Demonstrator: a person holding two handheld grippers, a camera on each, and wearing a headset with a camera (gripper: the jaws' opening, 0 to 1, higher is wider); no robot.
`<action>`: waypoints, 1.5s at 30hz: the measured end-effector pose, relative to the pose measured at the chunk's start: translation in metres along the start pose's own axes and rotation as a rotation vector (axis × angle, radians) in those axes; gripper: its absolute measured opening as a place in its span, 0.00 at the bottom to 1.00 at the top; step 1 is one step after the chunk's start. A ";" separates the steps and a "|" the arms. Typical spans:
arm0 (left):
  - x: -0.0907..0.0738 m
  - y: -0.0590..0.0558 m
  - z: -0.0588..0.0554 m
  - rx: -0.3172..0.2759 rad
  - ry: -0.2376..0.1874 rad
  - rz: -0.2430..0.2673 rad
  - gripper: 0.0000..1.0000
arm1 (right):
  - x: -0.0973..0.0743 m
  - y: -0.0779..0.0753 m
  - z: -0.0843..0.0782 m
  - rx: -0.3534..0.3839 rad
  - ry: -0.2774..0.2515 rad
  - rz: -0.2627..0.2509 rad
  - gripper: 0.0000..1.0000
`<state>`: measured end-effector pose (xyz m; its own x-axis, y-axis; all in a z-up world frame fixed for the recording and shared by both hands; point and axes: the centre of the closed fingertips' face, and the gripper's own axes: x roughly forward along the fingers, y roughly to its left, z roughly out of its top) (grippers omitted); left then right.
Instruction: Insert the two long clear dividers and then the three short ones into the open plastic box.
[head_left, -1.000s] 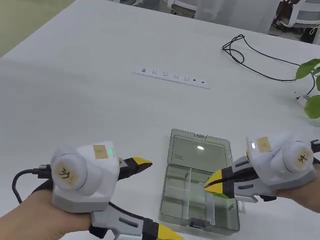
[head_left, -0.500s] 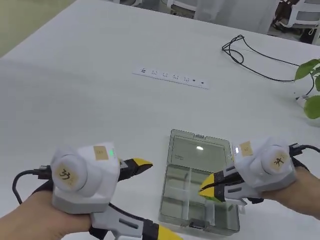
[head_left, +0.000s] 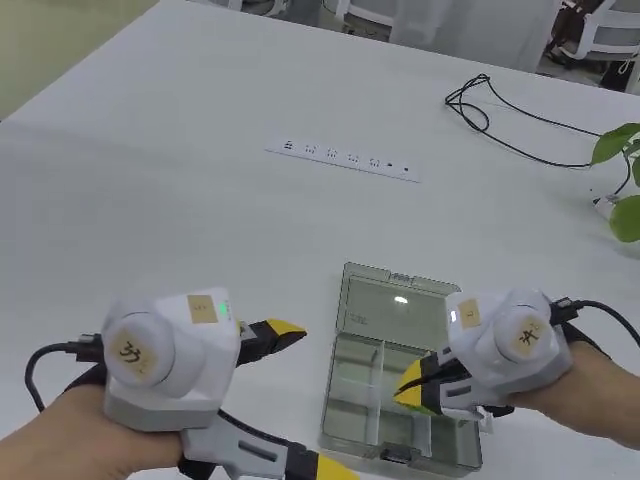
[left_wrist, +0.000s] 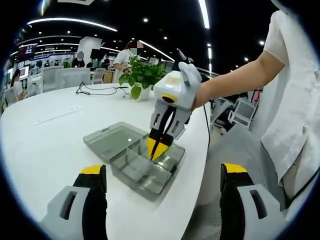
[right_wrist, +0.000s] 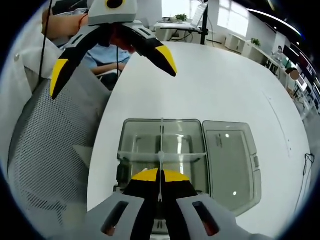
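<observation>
The clear grey plastic box (head_left: 345, 400) lies open on the white table, its lid (head_left: 400, 300) flat behind it. Clear dividers stand inside the box (right_wrist: 137, 145). My right gripper (head_left: 412, 385) hangs over the box's right half, shut on a thin clear divider (right_wrist: 161, 142) that runs edge-on from its tips across the tray. In the left gripper view the right gripper (left_wrist: 157, 148) points down into the box (left_wrist: 132, 160). My left gripper (head_left: 305, 400) is open and holds nothing, left of the box; its jaws (left_wrist: 162, 172) flank the box's near side.
A white power strip (head_left: 345, 157) lies farther back on the table. A black cable (head_left: 500, 110) loops at the back right beside a green plant (head_left: 625, 180). A mesh chair (right_wrist: 45, 165) stands past the table edge.
My right gripper has moved left and down, from the box's right edge to over its tray. The left gripper has stayed where it was.
</observation>
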<state>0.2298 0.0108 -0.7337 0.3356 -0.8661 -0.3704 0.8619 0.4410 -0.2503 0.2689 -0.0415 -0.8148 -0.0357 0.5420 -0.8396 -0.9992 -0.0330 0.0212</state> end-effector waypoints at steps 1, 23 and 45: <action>0.000 0.000 0.000 0.002 0.001 -0.001 0.96 | 0.000 0.000 0.000 -0.003 0.004 -0.001 0.03; 0.001 -0.001 0.000 0.007 0.002 -0.006 0.96 | 0.001 -0.001 -0.002 -0.012 0.018 -0.015 0.03; 0.001 -0.007 0.002 0.020 0.007 -0.013 0.96 | -0.021 -0.002 0.003 0.025 -0.021 -0.065 0.11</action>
<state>0.2251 0.0060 -0.7302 0.3215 -0.8701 -0.3734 0.8737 0.4246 -0.2372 0.2713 -0.0507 -0.7956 0.0296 0.5600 -0.8280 -0.9995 0.0242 -0.0194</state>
